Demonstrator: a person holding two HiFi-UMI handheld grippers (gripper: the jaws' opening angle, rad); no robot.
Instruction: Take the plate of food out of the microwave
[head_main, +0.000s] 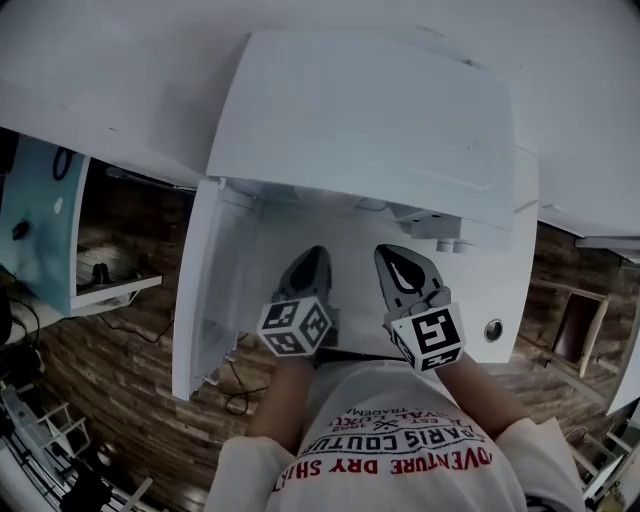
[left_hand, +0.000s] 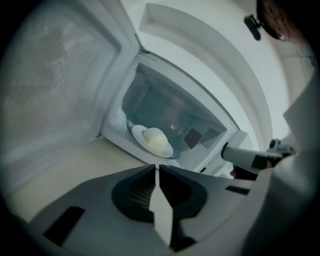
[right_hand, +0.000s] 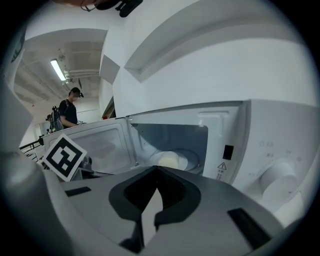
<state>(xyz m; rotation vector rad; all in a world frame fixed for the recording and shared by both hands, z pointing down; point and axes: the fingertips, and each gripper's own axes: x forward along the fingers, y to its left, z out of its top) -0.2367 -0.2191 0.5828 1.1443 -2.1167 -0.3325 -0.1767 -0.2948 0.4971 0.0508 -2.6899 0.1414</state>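
The white microwave (head_main: 360, 110) stands with its door (head_main: 215, 290) swung open to the left. Inside the cavity lies a white plate (left_hand: 137, 134) bearing a pale round lump of food (left_hand: 155, 140); the right gripper view also shows that food (right_hand: 169, 160) on the turntable. From the head view the plate is hidden under the microwave's top. My left gripper (head_main: 312, 252) and right gripper (head_main: 392, 252) hover side by side just in front of the opening, clear of the plate. Both sets of jaws (left_hand: 157, 167) (right_hand: 156, 167) are shut with nothing between them.
The control panel with a round knob (right_hand: 275, 175) sits right of the cavity. A cream counter (left_hand: 75, 170) runs in front of the microwave below the open door. A person (right_hand: 70, 107) stands far off at the left. Wooden flooring (head_main: 120, 380) and a shelf (head_main: 100, 290) lie below left.
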